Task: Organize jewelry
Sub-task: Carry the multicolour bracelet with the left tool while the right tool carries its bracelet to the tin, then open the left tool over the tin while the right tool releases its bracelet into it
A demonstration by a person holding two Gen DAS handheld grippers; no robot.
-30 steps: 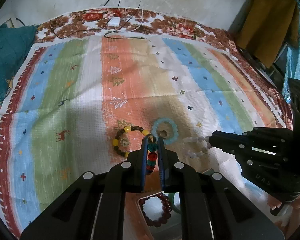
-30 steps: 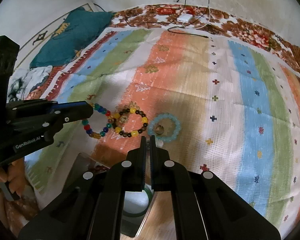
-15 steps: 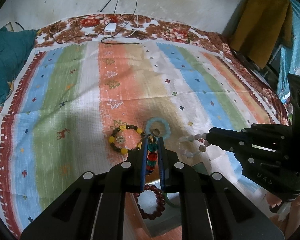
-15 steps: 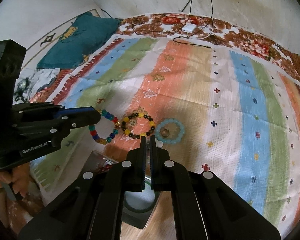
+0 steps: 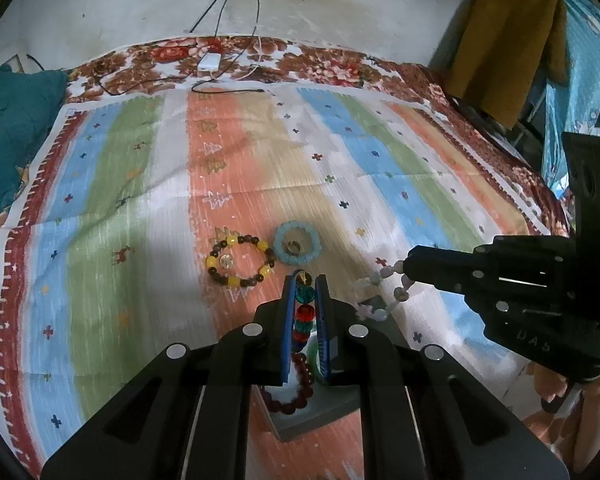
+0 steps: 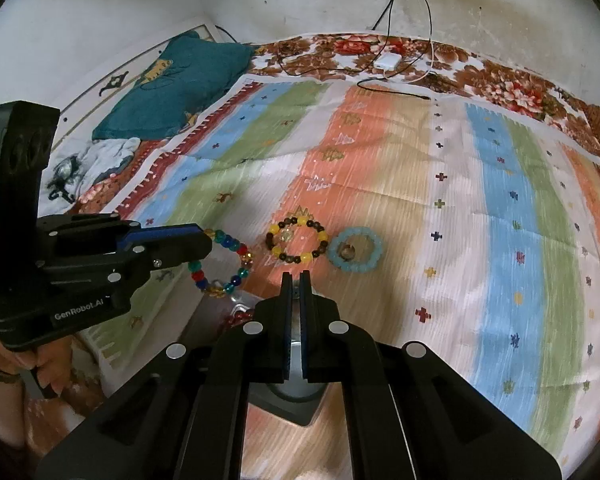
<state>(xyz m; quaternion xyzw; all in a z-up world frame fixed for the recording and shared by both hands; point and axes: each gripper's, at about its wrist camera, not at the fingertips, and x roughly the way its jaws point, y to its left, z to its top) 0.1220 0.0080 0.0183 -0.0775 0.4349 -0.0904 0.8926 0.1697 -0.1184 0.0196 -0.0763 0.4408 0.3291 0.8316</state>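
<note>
Two claws, each clamped on a bracelet. Left view: left claw [image 5: 305,292] pinches multicolour bracelet [image 5: 303,312] above grey tray [image 5: 320,412], likely for dropping in; right claw [image 5: 414,266] grips pale bracelet [image 5: 380,296]. Right view: yellow-brown bracelet [image 6: 298,240] and blue bracelet [image 6: 354,252] lie on bedspread [image 6: 460,200], unsorted.

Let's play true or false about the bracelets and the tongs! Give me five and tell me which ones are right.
1. The left tongs are pinching a bracelet of red, green and blue beads. True.
2. The right tongs are holding nothing. False: a pale bead bracelet hangs from their tips.
3. The light blue bracelet lies on the striped cloth. True.
4. The yellow and dark bracelet sits in the grey tray. False: it lies on the cloth beside the light blue one.
5. A dark red bracelet is in the tray. True.
</note>
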